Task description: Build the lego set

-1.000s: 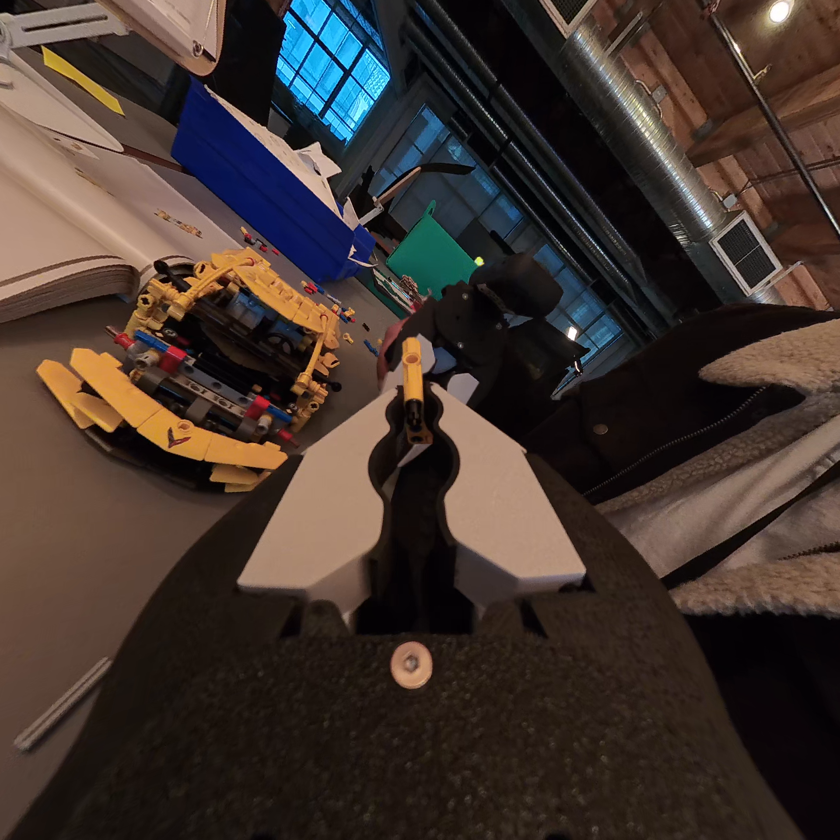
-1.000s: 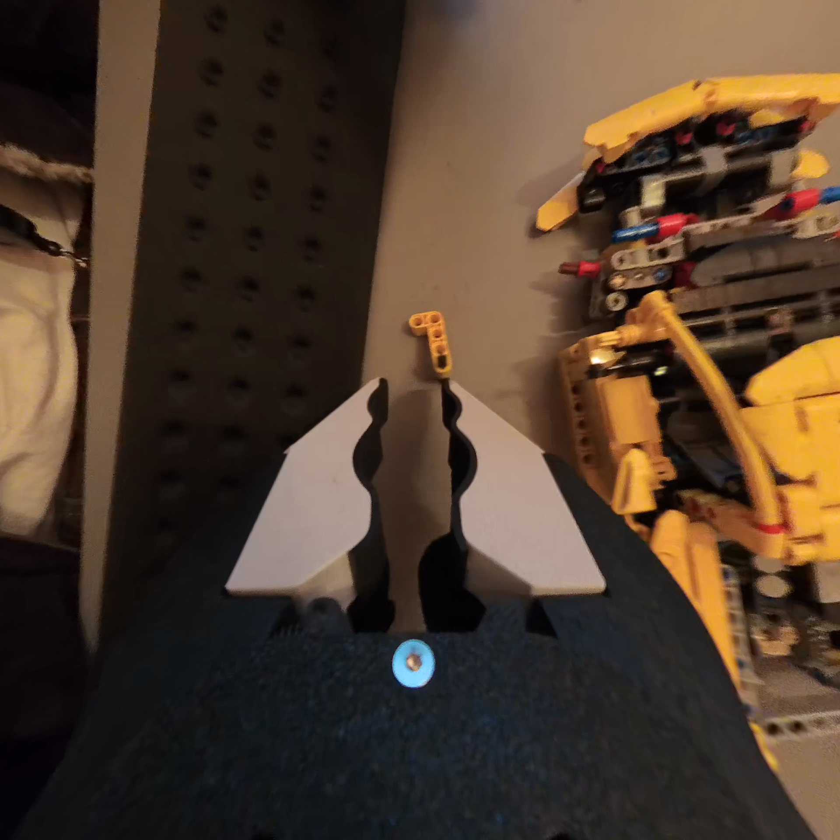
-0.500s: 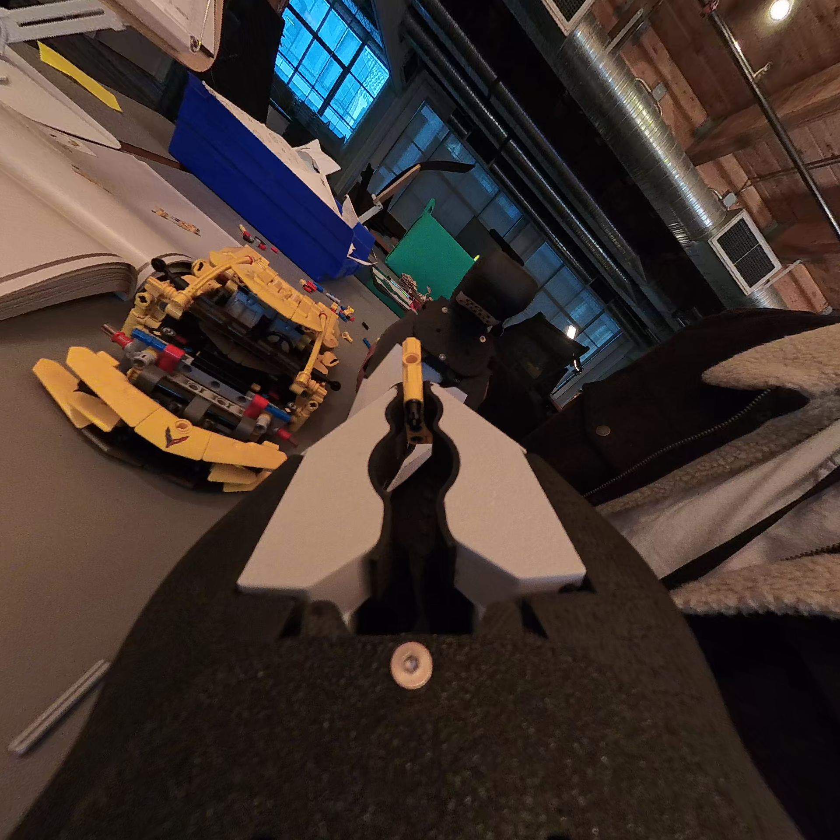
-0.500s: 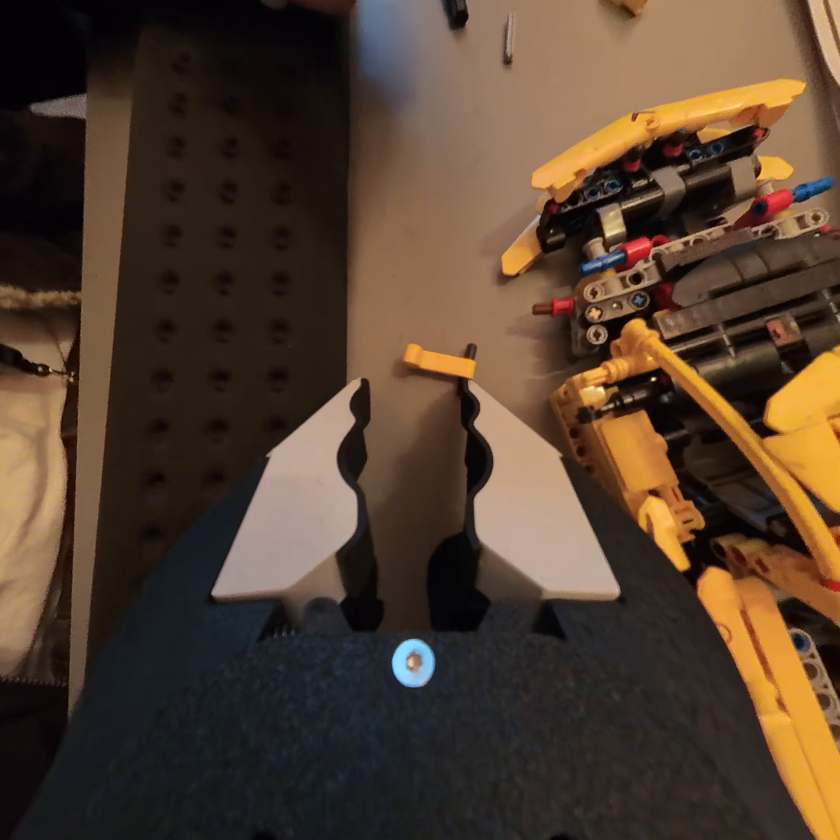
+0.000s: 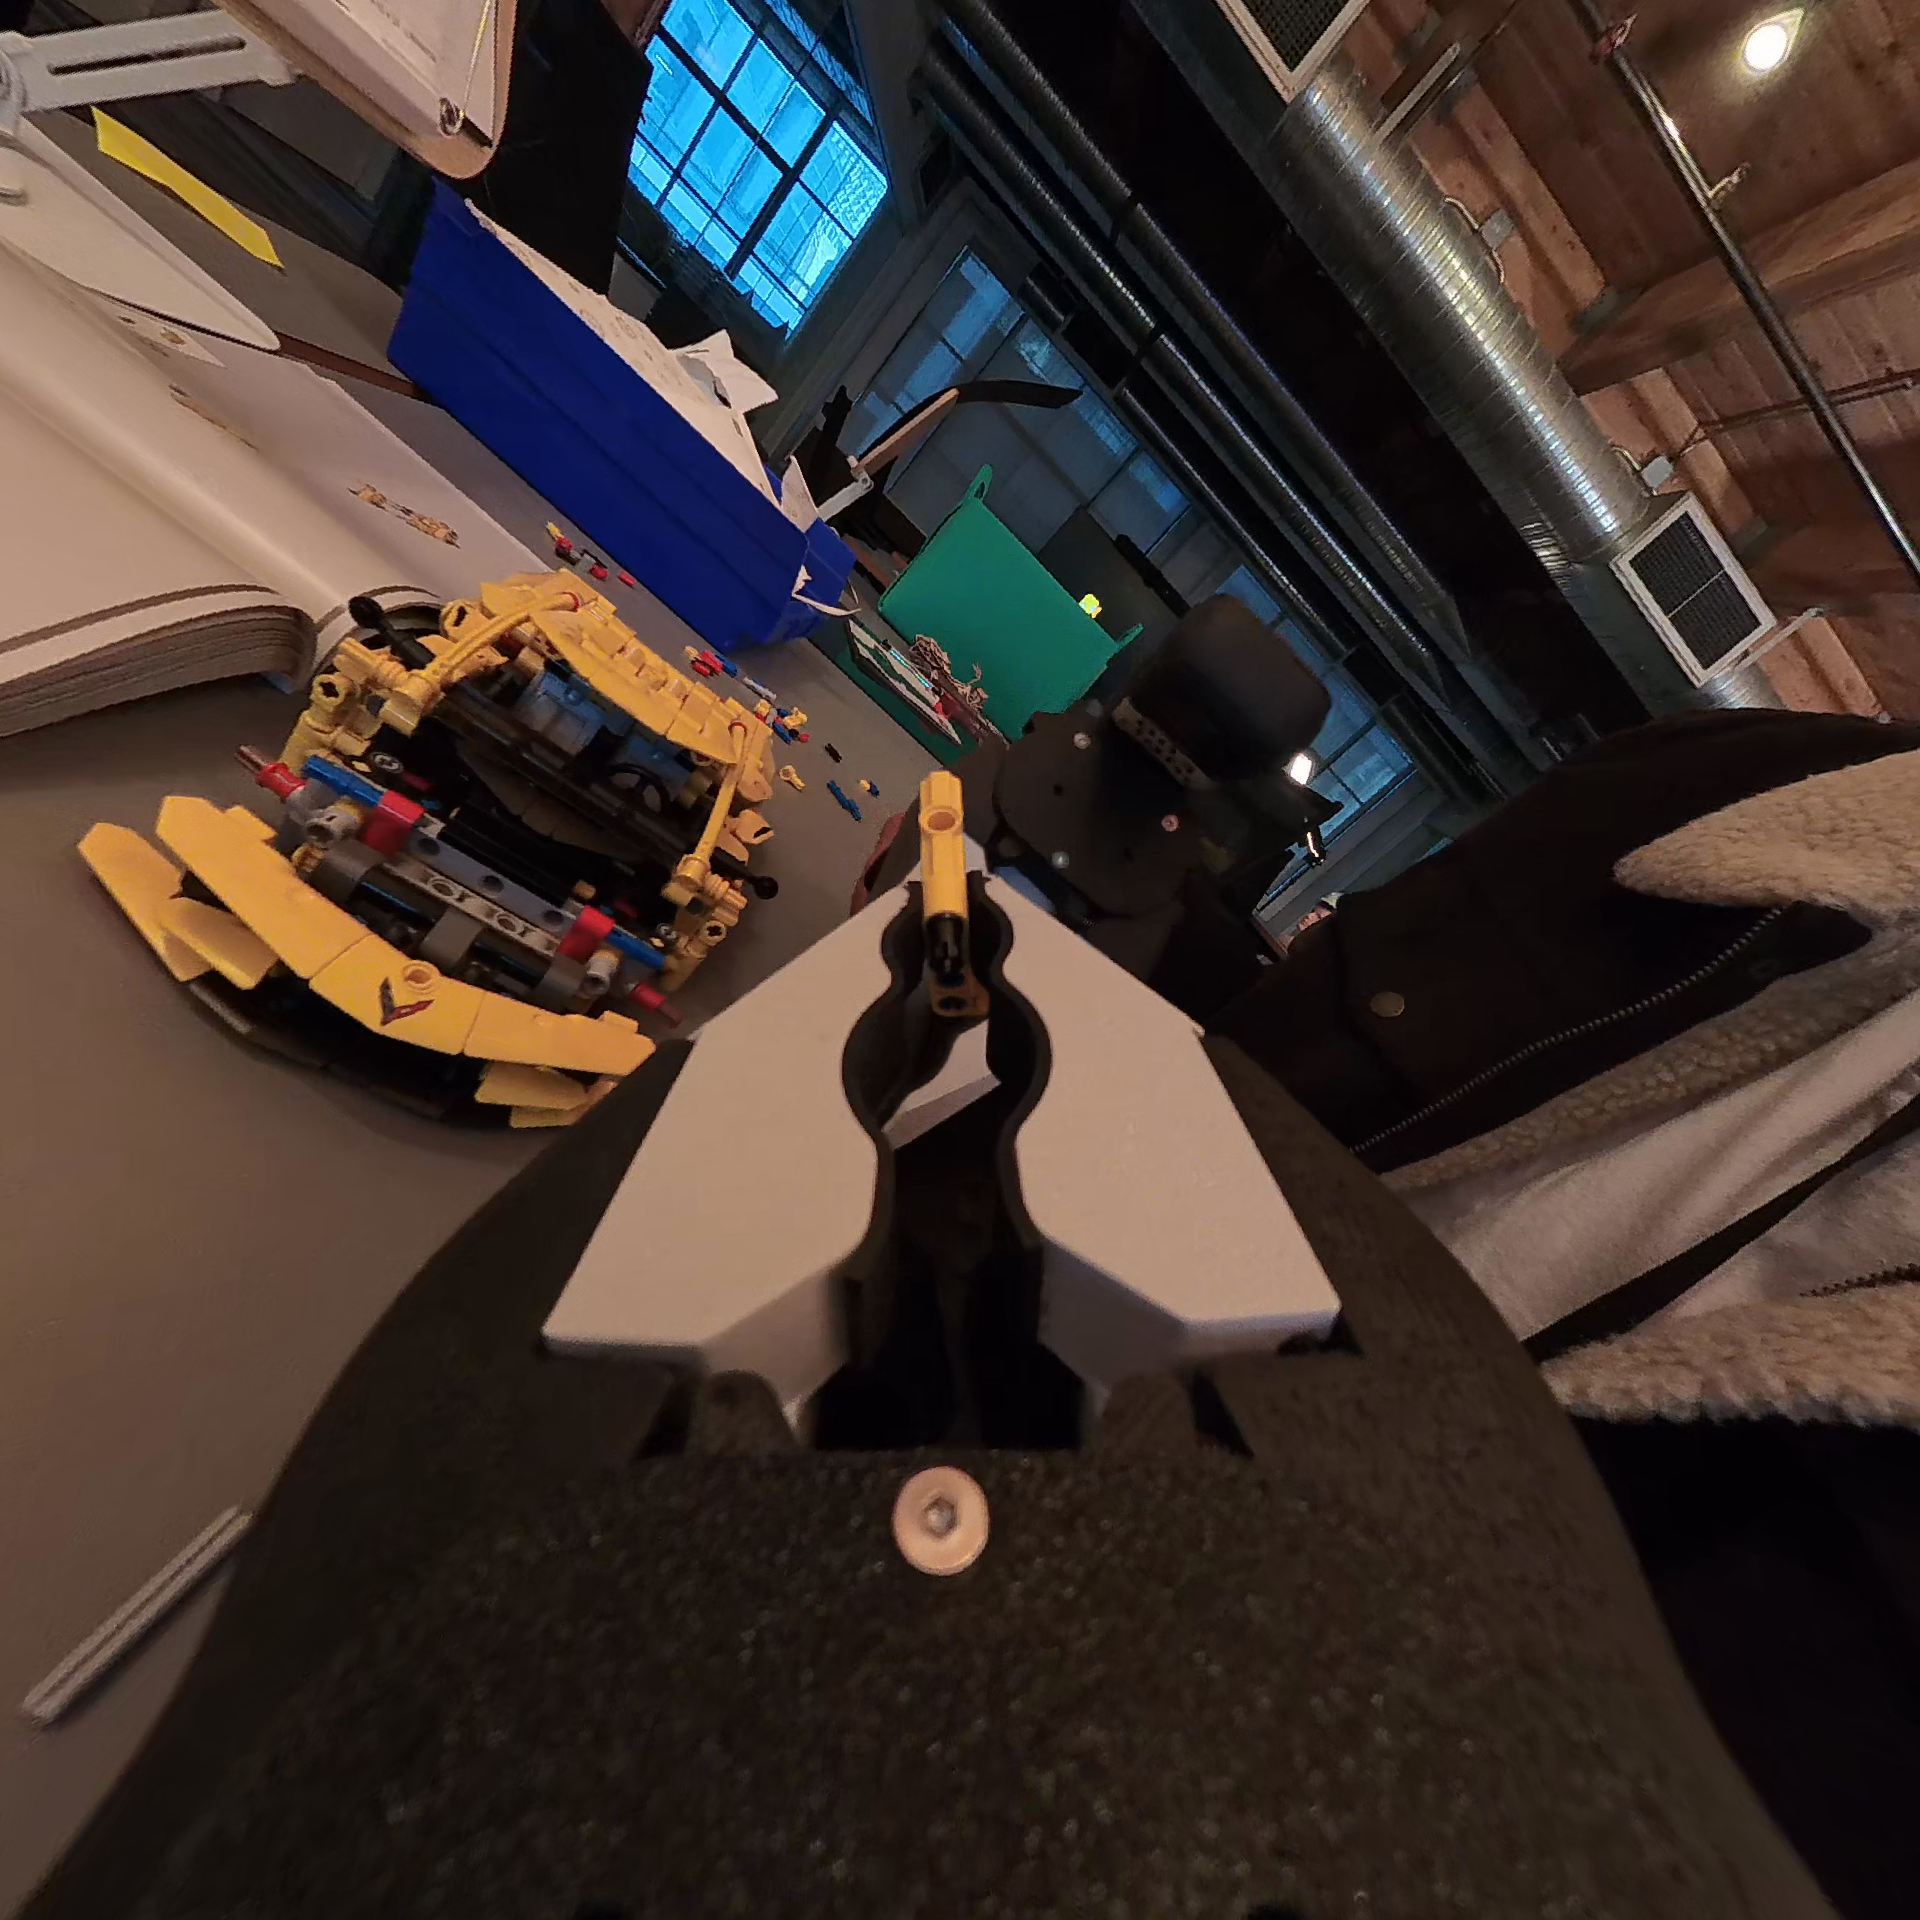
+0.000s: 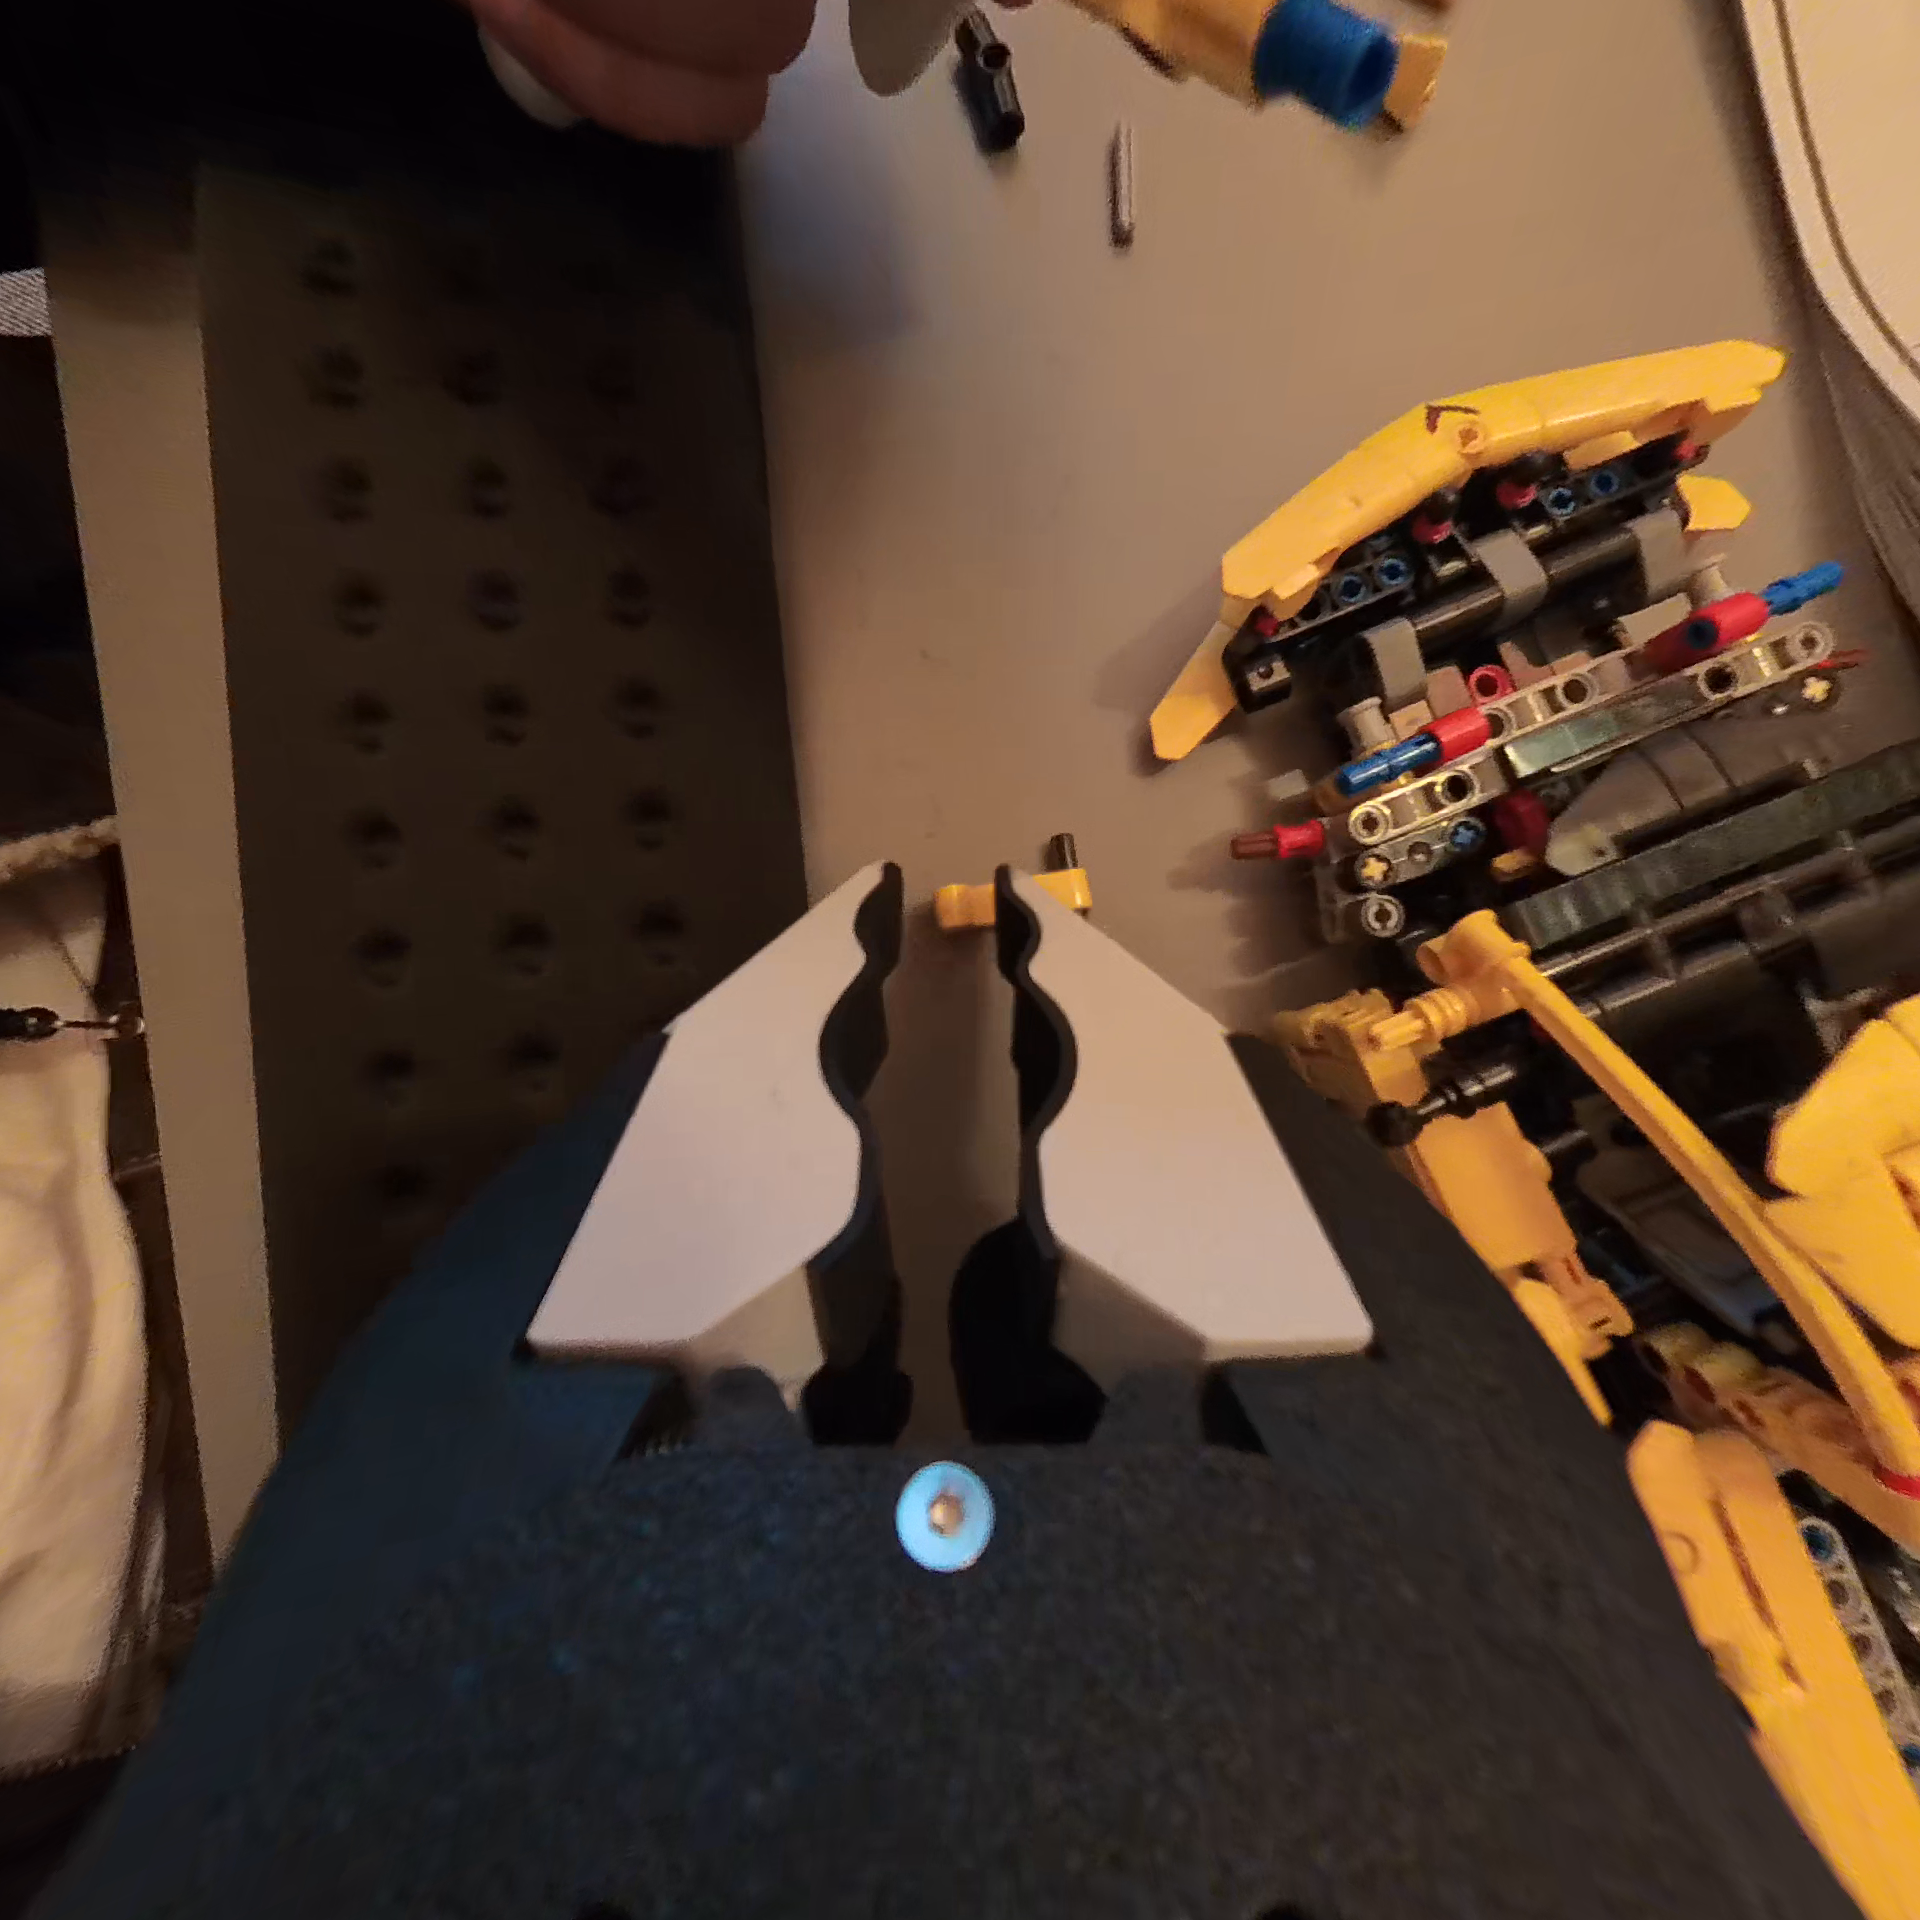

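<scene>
Since a second ago the right tongs (image 6: pixel 945 894) have come down toward the small yellow L-shaped piece (image 6: pixel 961 904) lying on the grey surface (image 6: pixel 987 436); their tips now straddle it with a gap between the jaws, not closed on it. A black pin (image 6: pixel 1061 852) sticks out of that piece's far end. Just to its right sits the partly built yellow car model (image 6: pixel 1558 831), its bumper panels and red and blue pins facing the tongs. To the left lies a dark perforated strip (image 6: pixel 468 675). Farther off, a loose black pin (image 6: pixel 989 83) and a thin grey axle (image 6: pixel 1120 187) rest on the surface.

The left tongs (image 5: pixel 943 914) are clamped on a yellow beam (image 5: pixel 941 842) that stands up from between the tips, held off the surface beside the model (image 5: pixel 468 831). An open instruction book (image 5: pixel 156 540) and a blue bin (image 5: pixel 582 416) lie beyond.
</scene>
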